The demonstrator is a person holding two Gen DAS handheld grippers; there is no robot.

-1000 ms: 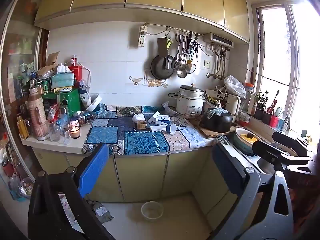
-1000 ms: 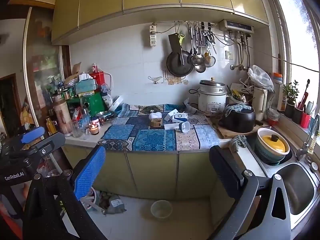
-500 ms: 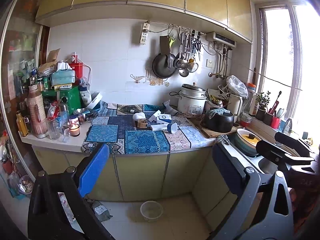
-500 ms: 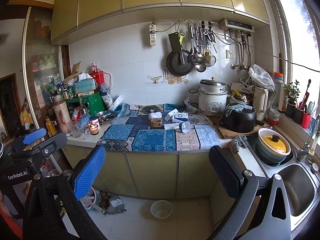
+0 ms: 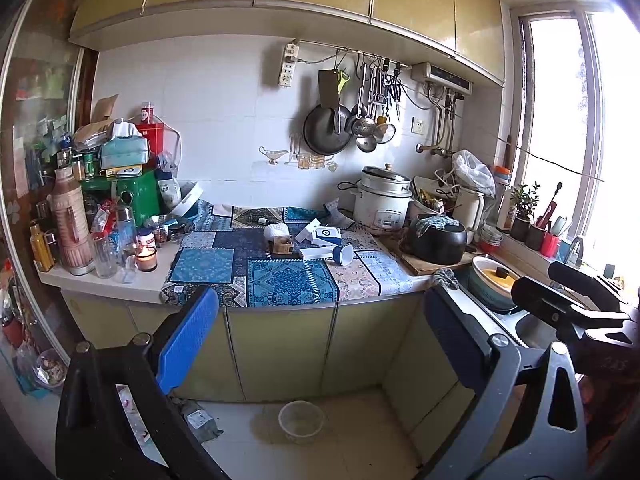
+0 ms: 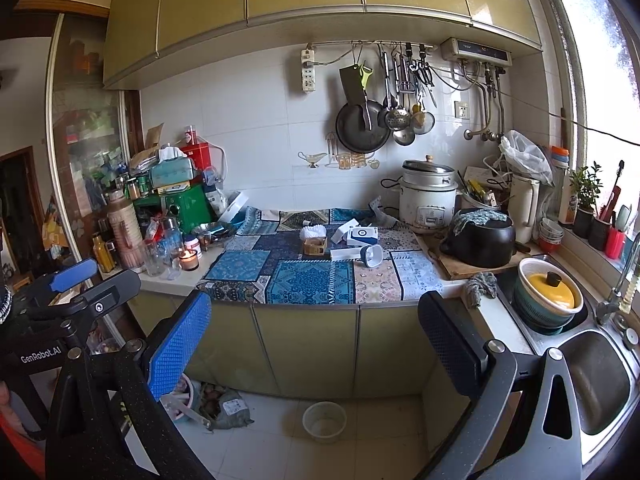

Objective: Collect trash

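Note:
Loose items lie mid-counter on the blue patterned cloth [image 5: 290,282]: white and blue boxes [image 5: 325,235] [image 6: 362,236], a tipped blue cup [image 5: 343,254] [image 6: 371,256], a small brown box [image 5: 282,245] [image 6: 315,245] and white crumpled paper [image 5: 276,231]. A clear plastic tub [image 5: 301,421] [image 6: 324,421] stands on the floor below. My left gripper [image 5: 320,344] and right gripper [image 6: 314,340] are open and empty, held back from the counter at cabinet height. The right gripper shows at right in the left wrist view [image 5: 576,300], the left gripper at left in the right wrist view [image 6: 76,284].
A lit candle [image 5: 146,255], bottles and a green tin [image 5: 138,200] crowd the counter's left. A rice cooker [image 5: 384,204], black pot [image 5: 438,240] and sink [image 6: 596,376] with a yellow-lidded pot [image 6: 550,290] are right. A bag [image 6: 228,406] lies on the floor.
Both grippers have drifted slightly; the view has shifted a little. Nothing was grasped or moved on the counter.

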